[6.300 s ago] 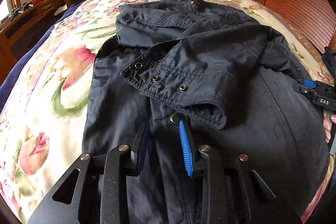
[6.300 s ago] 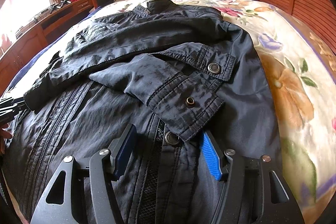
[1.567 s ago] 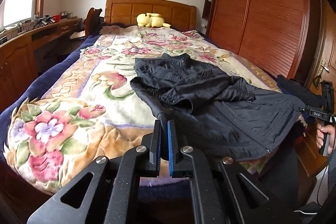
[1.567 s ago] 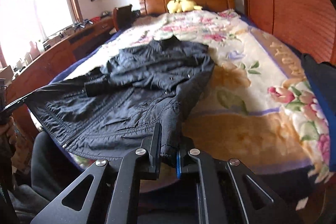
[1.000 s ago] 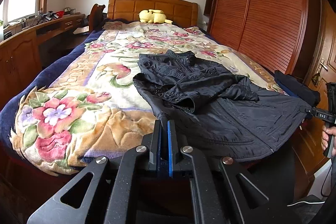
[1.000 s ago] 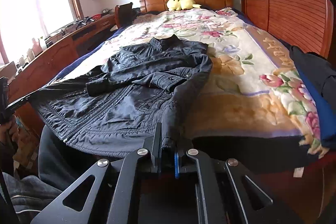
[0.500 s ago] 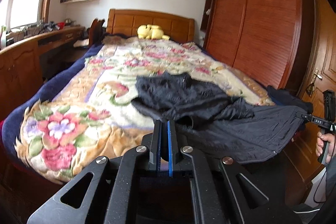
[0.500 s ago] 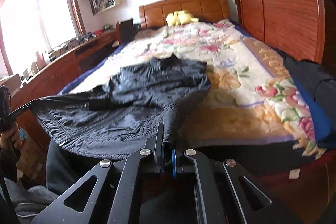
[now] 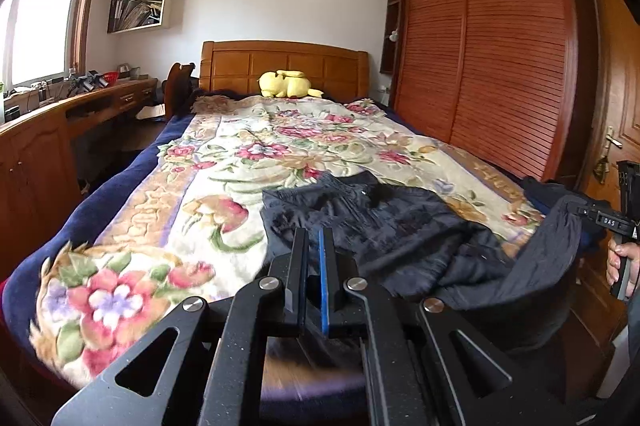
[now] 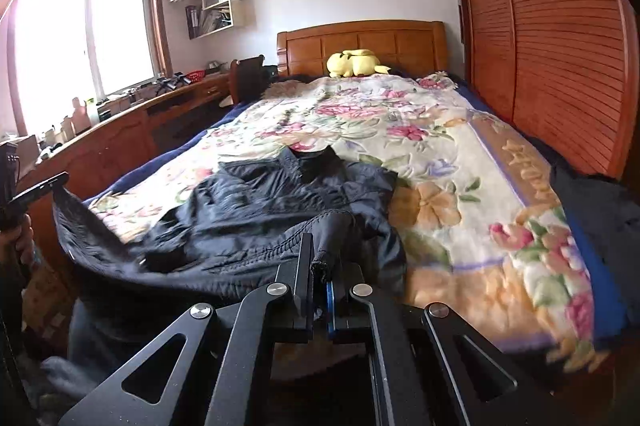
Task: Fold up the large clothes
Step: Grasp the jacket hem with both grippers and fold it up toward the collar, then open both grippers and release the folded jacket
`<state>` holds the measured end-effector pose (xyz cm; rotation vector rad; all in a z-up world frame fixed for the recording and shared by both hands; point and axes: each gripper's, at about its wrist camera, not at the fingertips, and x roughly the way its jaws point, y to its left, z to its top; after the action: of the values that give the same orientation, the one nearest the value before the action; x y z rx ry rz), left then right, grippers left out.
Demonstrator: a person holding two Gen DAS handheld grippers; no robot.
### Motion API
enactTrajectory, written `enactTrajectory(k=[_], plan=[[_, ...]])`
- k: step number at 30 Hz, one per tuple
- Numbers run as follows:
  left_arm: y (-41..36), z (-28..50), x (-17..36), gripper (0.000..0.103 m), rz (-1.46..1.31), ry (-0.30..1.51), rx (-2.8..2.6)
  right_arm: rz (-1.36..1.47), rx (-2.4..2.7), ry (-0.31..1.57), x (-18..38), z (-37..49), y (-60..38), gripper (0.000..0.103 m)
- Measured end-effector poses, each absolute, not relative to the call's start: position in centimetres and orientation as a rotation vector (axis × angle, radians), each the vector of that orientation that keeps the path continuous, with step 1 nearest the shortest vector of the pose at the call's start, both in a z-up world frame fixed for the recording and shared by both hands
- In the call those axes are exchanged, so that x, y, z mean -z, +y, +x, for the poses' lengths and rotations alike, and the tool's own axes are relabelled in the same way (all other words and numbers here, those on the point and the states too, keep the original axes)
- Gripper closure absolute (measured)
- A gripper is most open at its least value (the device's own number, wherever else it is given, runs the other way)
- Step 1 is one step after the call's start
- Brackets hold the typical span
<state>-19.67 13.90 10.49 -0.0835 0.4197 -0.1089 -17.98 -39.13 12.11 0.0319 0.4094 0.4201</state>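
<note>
One wooden bed (image 9: 280,58) carries one plush floral blanket (image 9: 256,146), and on its near half lies one dark, crinkled jacket (image 10: 288,194), hem lifted off the foot edge. Two black tongs grip that hem: the left gripper (image 9: 314,266) clenched on one corner, the right gripper (image 10: 320,278) on the other. One yellow soft toy (image 10: 354,63) rests by the headboard.

The jacket (image 9: 384,226) lies on the near half of the bed (image 9: 240,162), its collar toward the far headboard (image 9: 284,66). My left gripper (image 9: 314,246) pinches its near left hem corner and my right gripper (image 10: 320,266) its near right one. A plush toy (image 9: 286,84) sits before the headboard. The table (image 10: 120,130) runs along the left, the wardrobe (image 9: 500,58) along the right.
</note>
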Motion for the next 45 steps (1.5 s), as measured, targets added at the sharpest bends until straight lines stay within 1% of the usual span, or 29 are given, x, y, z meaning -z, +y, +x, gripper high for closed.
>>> enactTrajectory(k=[8, 13, 18, 20, 21, 22, 23, 24, 25, 26, 27, 31, 36, 38, 40, 45], plan=[[14.5, -8.9, -9.0, 0.098, -0.028, 0.459, 0.072, -0.038, -0.417, 0.399, -11.9, -5.7, -34.6, 0.099], [15.1, -0.2, -11.0, 0.098, 0.033, 0.457, 0.019, -0.121, -0.374, 0.375, -14.0, 3.3, -31.5, 0.099], [15.3, 9.7, -14.5, 0.098, 0.122, 0.439, -0.087, -0.211, -0.22, 0.388, -16.3, 15.1, -27.9, 0.099], [15.2, 13.8, -14.7, 0.097, 0.125, 0.543, -0.05, -0.176, -0.173, 0.464, -16.6, 19.6, -26.7, 0.099], [15.3, 14.9, -14.3, 0.097, 0.108, 0.587, -0.047, -0.15, -0.157, 0.532, -16.4, 21.5, -26.2, 0.095], [15.2, 15.6, -13.6, 0.094, 0.087, 0.625, -0.03, -0.111, -0.146, 0.594, -15.8, 22.9, -25.8, 0.083], [15.1, 15.7, -12.9, 0.088, 0.074, 0.649, 0.0, -0.079, -0.157, 0.64, -15.1, 23.7, -25.4, 0.073], [14.7, 15.4, -11.8, 0.085, 0.078, 0.673, 0.024, -0.068, -0.181, 0.667, -14.4, 24.1, -24.8, 0.054], [14.3, 14.9, -10.7, 0.08, 0.096, 0.685, 0.033, -0.096, -0.179, 0.66, -13.7, 23.8, -23.9, 0.047], [13.9, 14.5, -9.8, 0.076, 0.113, 0.693, 0.042, -0.131, -0.17, 0.647, -13.0, 23.2, -23.3, 0.044], [13.6, 13.7, -8.3, 0.074, 0.129, 0.713, 0.061, -0.168, -0.169, 0.652, -11.9, 22.6, -22.5, 0.037], [12.6, 11.7, -4.0, 0.072, 0.173, 0.808, 0.107, -0.281, -0.205, 0.705, -7.9, 19.2, -21.1, 0.037], [12.8, 7.8, -0.9, 0.07, 0.154, 0.854, 0.155, -0.306, -0.239, 0.735, -3.7, 13.5, -22.4, 0.035], [13.0, 5.6, -0.1, 0.069, 0.156, 0.865, 0.162, -0.293, -0.242, 0.742, -2.6, 12.0, -23.7, 0.033], [13.1, 3.9, 0.6, 0.069, 0.177, 0.873, 0.163, -0.243, -0.237, 0.73, -2.2, 11.0, -25.6, 0.026], [14.2, 2.3, 2.1, 0.067, 0.145, 0.899, 0.136, -0.093, -0.232, 0.773, -1.1, 10.6, -28.6, 0.02]])
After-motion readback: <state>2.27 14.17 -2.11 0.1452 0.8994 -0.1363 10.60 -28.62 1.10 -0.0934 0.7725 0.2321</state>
